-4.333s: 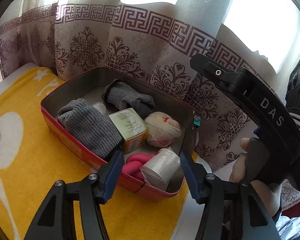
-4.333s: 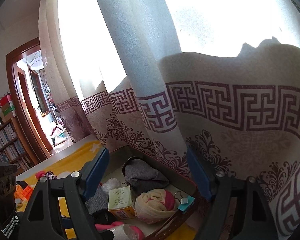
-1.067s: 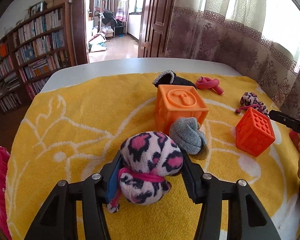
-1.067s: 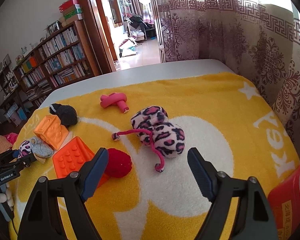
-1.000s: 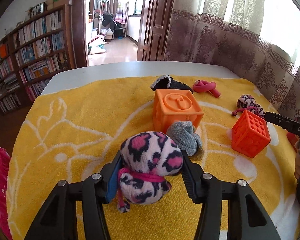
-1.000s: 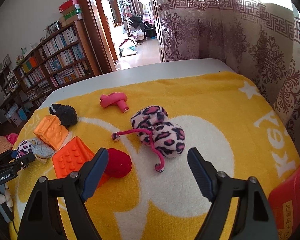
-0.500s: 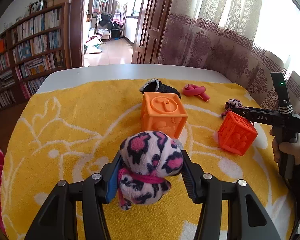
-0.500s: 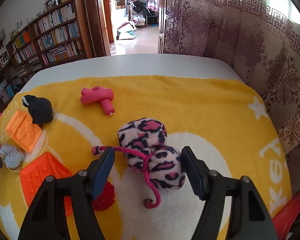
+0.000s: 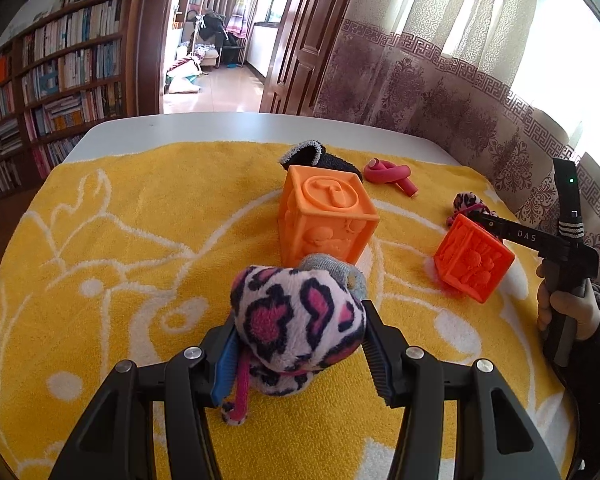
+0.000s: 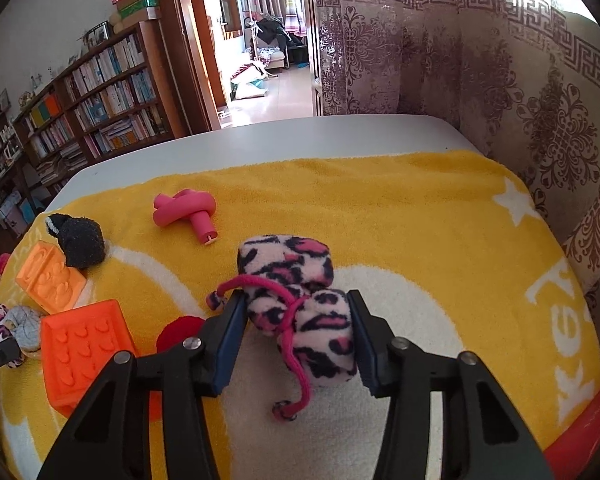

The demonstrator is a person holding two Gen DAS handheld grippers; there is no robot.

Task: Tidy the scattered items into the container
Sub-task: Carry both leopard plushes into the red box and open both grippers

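Holding one spotty toy (image 9: 300,316) tight in our left gripper (image 9: 298,354), we squeeze the other toy (image 10: 300,312) with our right gripper (image 10: 298,334). Both lift straight up. The red box (image 10: 588,424) waits at 4 o'clock.

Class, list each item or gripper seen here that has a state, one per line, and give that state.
Left gripper: shut on a leopard sock.
Left leopard sock: gripped.
Right gripper: around the other leopard sock, grip unclear.
Right leopard sock: on the towel.
Pink roller: twisted, lying loose.
Black sock: balled up.
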